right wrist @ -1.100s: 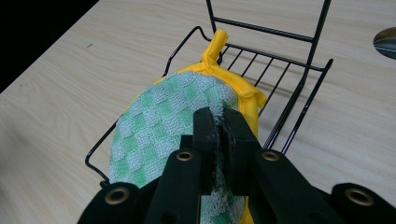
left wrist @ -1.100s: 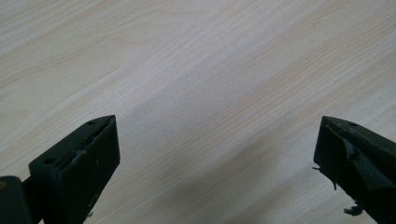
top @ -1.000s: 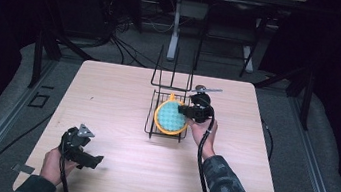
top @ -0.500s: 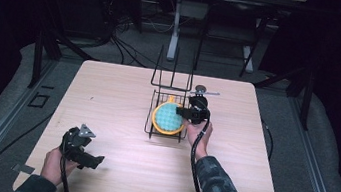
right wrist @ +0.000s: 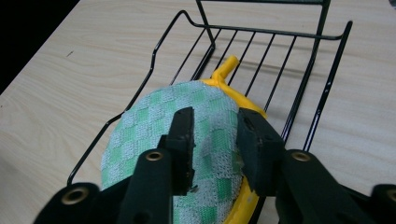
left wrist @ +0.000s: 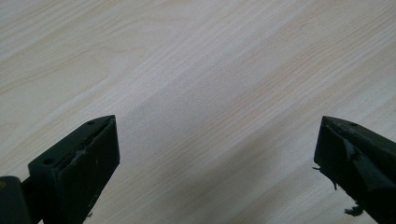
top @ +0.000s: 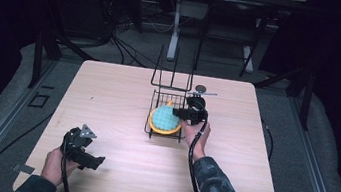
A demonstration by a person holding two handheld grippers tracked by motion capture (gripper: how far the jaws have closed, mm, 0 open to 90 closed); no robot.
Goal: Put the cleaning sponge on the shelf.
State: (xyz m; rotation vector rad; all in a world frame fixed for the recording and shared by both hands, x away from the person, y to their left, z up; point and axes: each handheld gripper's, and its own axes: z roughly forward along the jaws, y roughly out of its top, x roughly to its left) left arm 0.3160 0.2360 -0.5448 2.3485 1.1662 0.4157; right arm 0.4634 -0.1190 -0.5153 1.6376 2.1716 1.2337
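Note:
A green-and-white checked cloth (top: 163,118) (right wrist: 149,126) lies over a yellow dish (top: 164,132) (right wrist: 225,69) with a short stub, inside a black wire rack (top: 149,119) (right wrist: 261,30) at the table's middle. My right gripper (top: 184,114) (right wrist: 212,116) comes in from the rack's right side and is shut on a raised fold of the cloth. My left gripper (top: 96,161) (left wrist: 217,158) is held low over bare wood near the front left, jaws wide apart with nothing between them.
The rack's tall wire back (top: 174,71) stands on its far side. A small dark round thing (top: 201,88) lies just behind the rack on the right. The light wooden table (top: 107,97) ends in dark floor on all sides.
The cloth and yellow dish have settled slightly lower and flatter in the rack, with my right gripper still on the cloth. My left gripper has stayed put.

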